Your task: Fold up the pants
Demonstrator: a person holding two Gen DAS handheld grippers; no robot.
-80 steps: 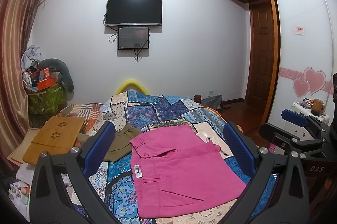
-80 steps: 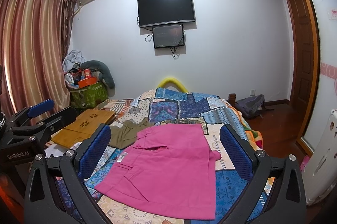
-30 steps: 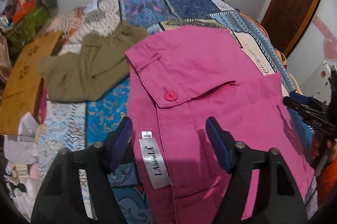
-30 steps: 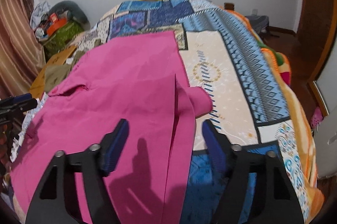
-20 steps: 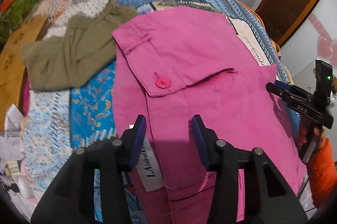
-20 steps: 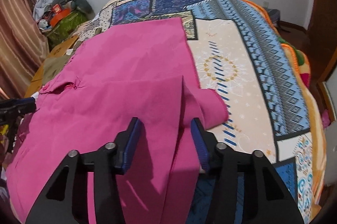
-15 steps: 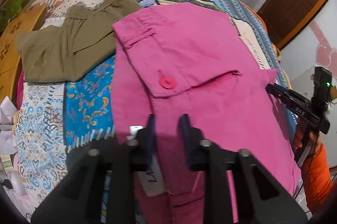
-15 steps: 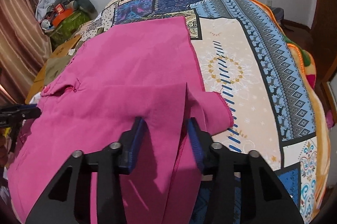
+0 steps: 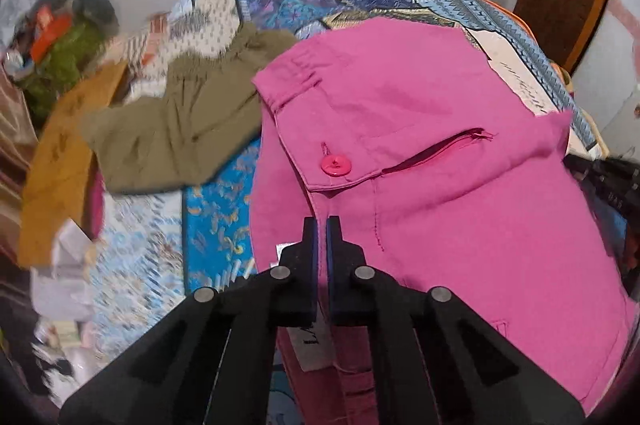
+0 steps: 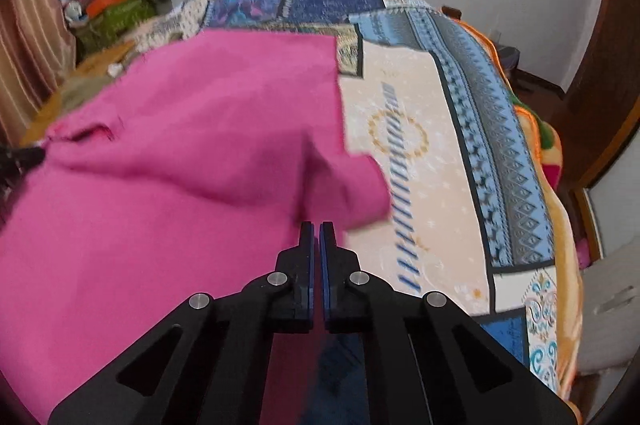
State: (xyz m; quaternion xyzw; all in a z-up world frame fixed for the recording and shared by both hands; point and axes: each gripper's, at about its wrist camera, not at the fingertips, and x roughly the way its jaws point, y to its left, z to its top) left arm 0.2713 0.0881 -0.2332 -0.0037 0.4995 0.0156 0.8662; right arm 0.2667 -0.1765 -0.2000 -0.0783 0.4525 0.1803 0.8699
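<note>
From the left wrist camera, the left gripper (image 9: 322,225) has its jaws pressed nearly together on the near waistband edge of the pink pants (image 9: 420,153), just below the pink button (image 9: 335,165) and beside the white label (image 9: 312,339) that peeks out under the fingers. The pants lie spread on the patchwork bedspread (image 9: 216,221), waist to the left, with an olive garment (image 9: 176,129) touching their far left corner. To do this step well, I would say both ends need to rise together and level, so the near edge carries over to the far edge without the pocket flap or the zipper opening (image 9: 436,151) bunching. A pinch this close to the edge could slip, so a steady pull looks wiser than a quick one.

From the right wrist camera, the right gripper (image 10: 318,227) also has its jaws drawn in to a thin gap, pinching the pants (image 10: 180,153) at the near hem, where a loose flap of cloth curls out to the right over the cream panel of the bedspread (image 10: 436,161). The cloth here is blurred, and already looks a little lifted. That stray flap probably wants tucking in as the fold goes over.
</note>
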